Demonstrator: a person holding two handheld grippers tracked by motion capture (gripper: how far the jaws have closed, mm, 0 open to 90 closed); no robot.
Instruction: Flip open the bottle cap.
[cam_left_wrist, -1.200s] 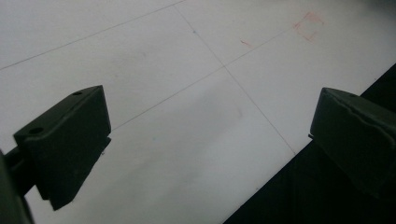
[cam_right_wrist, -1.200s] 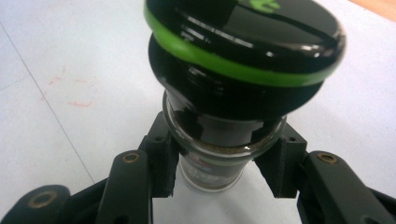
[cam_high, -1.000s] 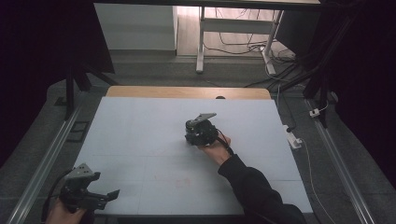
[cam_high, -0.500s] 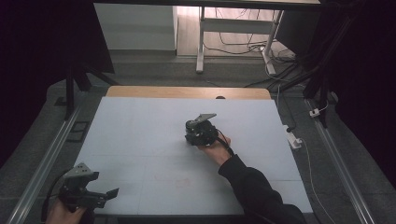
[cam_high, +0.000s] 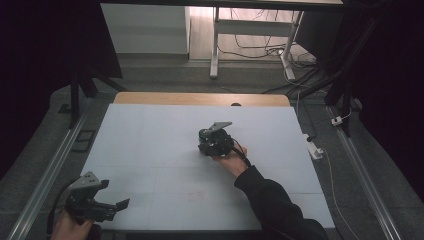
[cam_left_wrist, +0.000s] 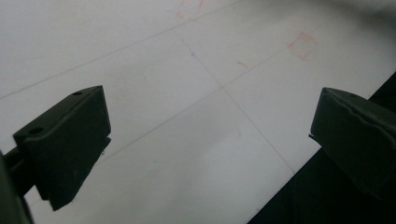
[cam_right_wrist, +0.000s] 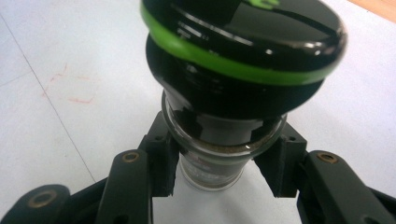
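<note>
Two claws, one jar. Nearest, the left gripper (cam_high: 107, 207) hangs over the table's (cam_high: 150, 135) near-left corner, jaws spread wide, holding nothing; the table edge runs just beneath its right jaw. Farther off, mid-table, the right gripper (cam_right_wrist: 219, 170) clamps one glass jar (cam_right_wrist: 212, 163) with a green-ringed black cap (cam_right_wrist: 243, 42); bare surface lies all round.
</note>
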